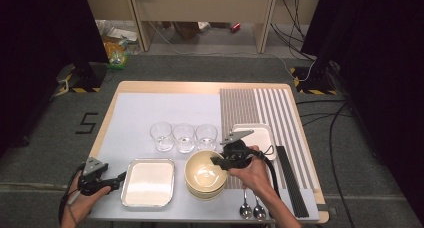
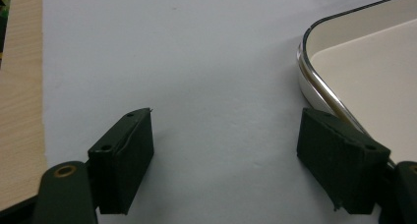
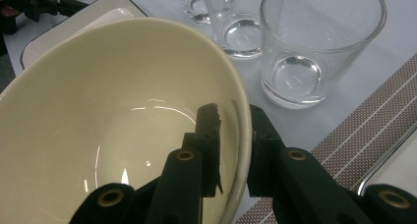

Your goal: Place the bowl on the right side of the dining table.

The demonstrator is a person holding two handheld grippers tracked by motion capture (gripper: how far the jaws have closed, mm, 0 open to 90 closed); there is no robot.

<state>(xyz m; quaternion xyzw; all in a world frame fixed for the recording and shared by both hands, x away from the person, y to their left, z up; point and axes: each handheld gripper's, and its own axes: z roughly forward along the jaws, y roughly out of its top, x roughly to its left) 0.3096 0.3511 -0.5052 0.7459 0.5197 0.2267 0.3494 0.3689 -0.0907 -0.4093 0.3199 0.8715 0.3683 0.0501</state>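
Lying over a wooden table (image 1: 131, 86): pale grey mat (image 1: 165, 110), striped runner (image 1: 260, 108). Gripping the rim of the stacked cream ceramic bowl (image 3: 98, 116), front centre: right gripper (image 3: 235, 135). Hovering released beside the metal-rimmed tray (image 2: 364, 62): left gripper (image 2: 223, 155). Standing behind: three clear glasses (image 1: 184, 136).

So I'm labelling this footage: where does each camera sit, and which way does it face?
High view: above the table's near edge, looking forward and down; both forearms, left gripper, right gripper.
Left gripper view: on that gripper, along open jaws over the mat, beside the tray.
Right gripper view: along jaws pinching the bowl rim, glasses behind.
Both gripper views share the tray.
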